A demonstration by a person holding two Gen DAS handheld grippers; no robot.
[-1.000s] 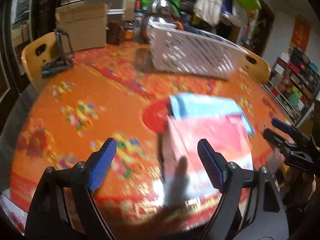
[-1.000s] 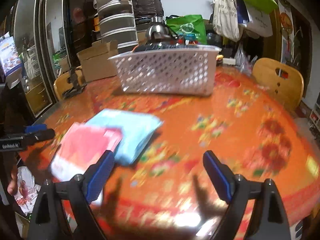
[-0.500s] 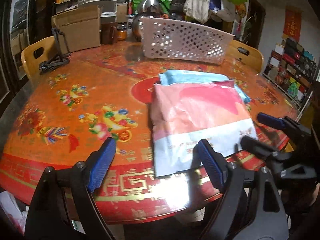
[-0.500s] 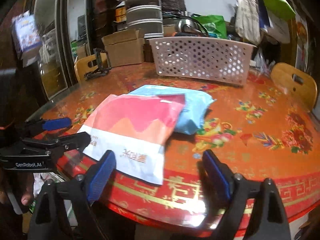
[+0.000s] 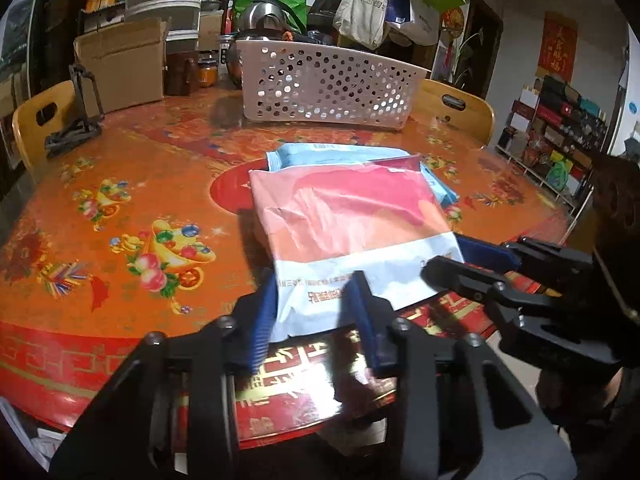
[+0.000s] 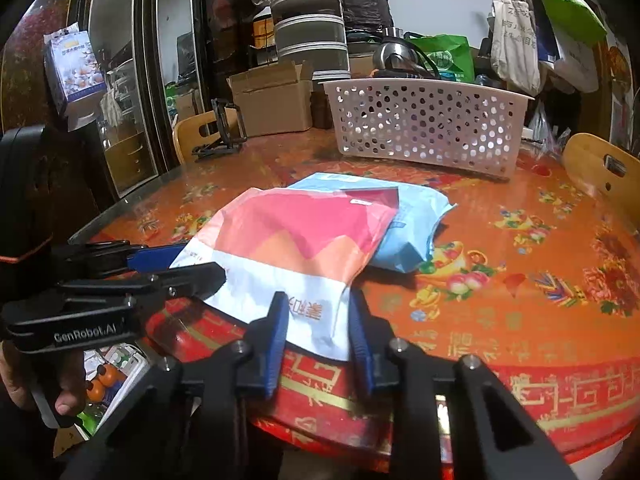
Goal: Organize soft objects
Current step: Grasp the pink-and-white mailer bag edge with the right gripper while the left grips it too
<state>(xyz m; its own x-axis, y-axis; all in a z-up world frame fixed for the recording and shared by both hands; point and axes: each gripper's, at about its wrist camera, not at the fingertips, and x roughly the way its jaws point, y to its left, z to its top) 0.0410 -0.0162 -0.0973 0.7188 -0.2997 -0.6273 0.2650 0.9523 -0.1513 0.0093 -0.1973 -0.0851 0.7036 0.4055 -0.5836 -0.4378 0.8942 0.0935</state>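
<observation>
Right, current state:
Writing: "GenRobot.AI" in white on the left gripper (image 6: 192, 268) body, legible in the right wrist view. Chinese print on the white band of the pink pack (image 5: 352, 220); too small or upside down to read.
Pink pack: soft plastic-wrapped pack, pink/orange/white, lying at the near edge of the table (image 5: 120, 184), white end overhanging slightly.
Blue pack: light blue pack (image 6: 416, 224) under the pink pack's far end, sticking out on the far and right sides.
Left gripper: fingers partly closed, either side of the pink pack's near-left corner; blue pads (image 5: 264, 320) close to the film, can't tell whether they grip it.
Right gripper (image 6: 318, 332): same posture at the near-right corner, jaws narrowed around the white edge; contact unclear.
Pose: both grippers low at table-edge height, pointing inward across the table, side by side.
Basket: white perforated basket (image 5: 328, 84) at the far side, well apart from the packs.
</observation>
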